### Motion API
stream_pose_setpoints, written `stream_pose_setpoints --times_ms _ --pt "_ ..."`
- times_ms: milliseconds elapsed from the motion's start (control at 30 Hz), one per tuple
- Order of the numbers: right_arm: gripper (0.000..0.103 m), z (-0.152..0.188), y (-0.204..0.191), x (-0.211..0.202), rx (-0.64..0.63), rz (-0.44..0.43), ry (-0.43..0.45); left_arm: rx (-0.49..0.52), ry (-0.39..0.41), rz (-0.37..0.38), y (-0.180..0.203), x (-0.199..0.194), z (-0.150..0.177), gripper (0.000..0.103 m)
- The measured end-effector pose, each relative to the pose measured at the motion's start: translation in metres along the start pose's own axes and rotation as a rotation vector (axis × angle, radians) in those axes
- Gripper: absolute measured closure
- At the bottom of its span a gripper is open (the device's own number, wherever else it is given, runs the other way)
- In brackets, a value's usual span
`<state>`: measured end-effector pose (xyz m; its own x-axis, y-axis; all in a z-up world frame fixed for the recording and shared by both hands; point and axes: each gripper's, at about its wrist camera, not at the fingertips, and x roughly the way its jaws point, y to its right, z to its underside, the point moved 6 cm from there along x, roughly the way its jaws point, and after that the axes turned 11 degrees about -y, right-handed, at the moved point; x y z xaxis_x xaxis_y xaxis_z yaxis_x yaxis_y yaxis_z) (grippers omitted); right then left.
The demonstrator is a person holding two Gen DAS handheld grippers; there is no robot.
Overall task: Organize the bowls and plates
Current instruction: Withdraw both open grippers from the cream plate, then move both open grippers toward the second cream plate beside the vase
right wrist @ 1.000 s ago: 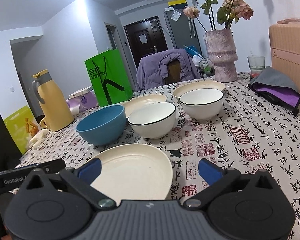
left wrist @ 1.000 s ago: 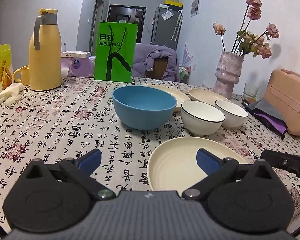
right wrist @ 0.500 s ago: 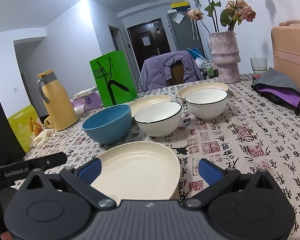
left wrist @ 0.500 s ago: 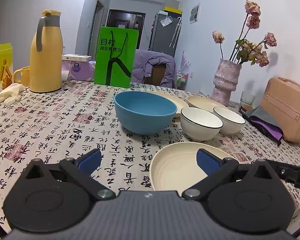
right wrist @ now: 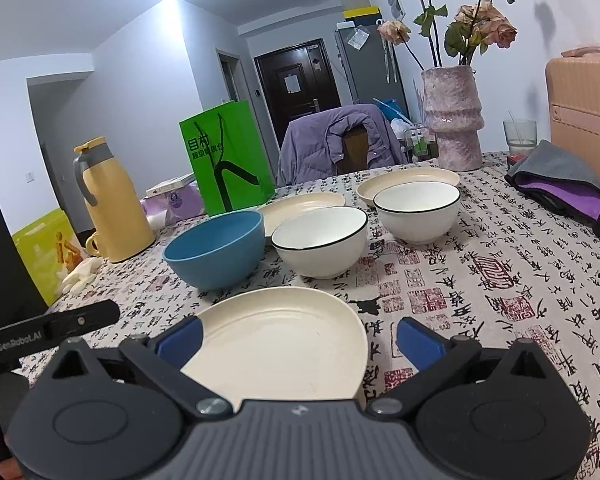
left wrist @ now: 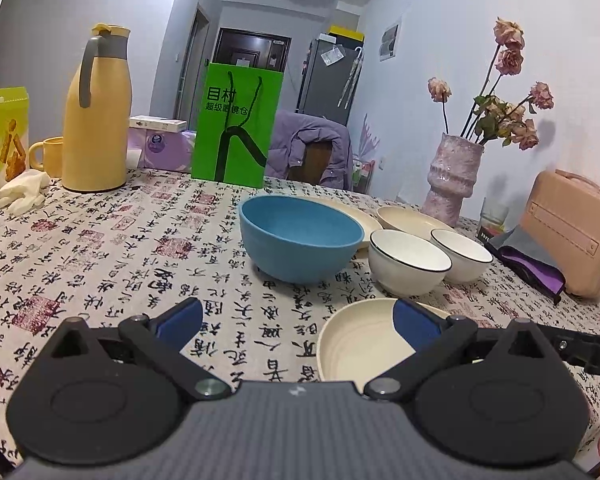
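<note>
Since a second ago both cameras sit lower and closer to the tabletop (left wrist: 100, 240) — in the left wrist view the near cream plate (right wrist: 284, 336) shows flatter and the blue bowl (left wrist: 300, 236) stands higher in frame. Left tongs (left wrist: 298, 320) spread wide, nothing between the blue pads, hovering above the patterned cloth at the near plate's left edge. Right tongs (right wrist: 298, 338) likewise wide open, empty — the near plate lies between and just ahead of the pads, and contact cannot be told. Behind it: blue bowl, then two white black-rimmed bowls (right wrist: 320, 240) (right wrist: 418, 210) side by side, close but apart. Two more cream plates (right wrist: 304, 206) (right wrist: 408, 180) lie flat behind the bowls. Far edge: yellow thermos (left wrist: 96, 120) with a mug beside it, green paper bag (left wrist: 236, 128), pink vase (left wrist: 454, 176) holding dried roses. A pink case (left wrist: 572, 228) and folded grey-purple cloth (right wrist: 560, 184) sit at right.
</note>
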<state>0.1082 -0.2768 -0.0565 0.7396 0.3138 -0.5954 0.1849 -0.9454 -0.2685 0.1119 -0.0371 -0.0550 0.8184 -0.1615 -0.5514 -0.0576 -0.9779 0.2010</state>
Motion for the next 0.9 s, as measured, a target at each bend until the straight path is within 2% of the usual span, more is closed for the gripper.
stream_pose_setpoints --times_ms 400,900 --pt "0.000 -0.019 -0.009 0.010 -0.006 -0.002 0.008 -0.007 0.028 -0.010 -0.014 -0.001 -0.022 0.000" --pt "0.000 -0.060 -0.012 0.020 -0.005 -0.002 0.034 -0.016 0.068 -0.012 -0.021 0.002 -0.067 0.000"
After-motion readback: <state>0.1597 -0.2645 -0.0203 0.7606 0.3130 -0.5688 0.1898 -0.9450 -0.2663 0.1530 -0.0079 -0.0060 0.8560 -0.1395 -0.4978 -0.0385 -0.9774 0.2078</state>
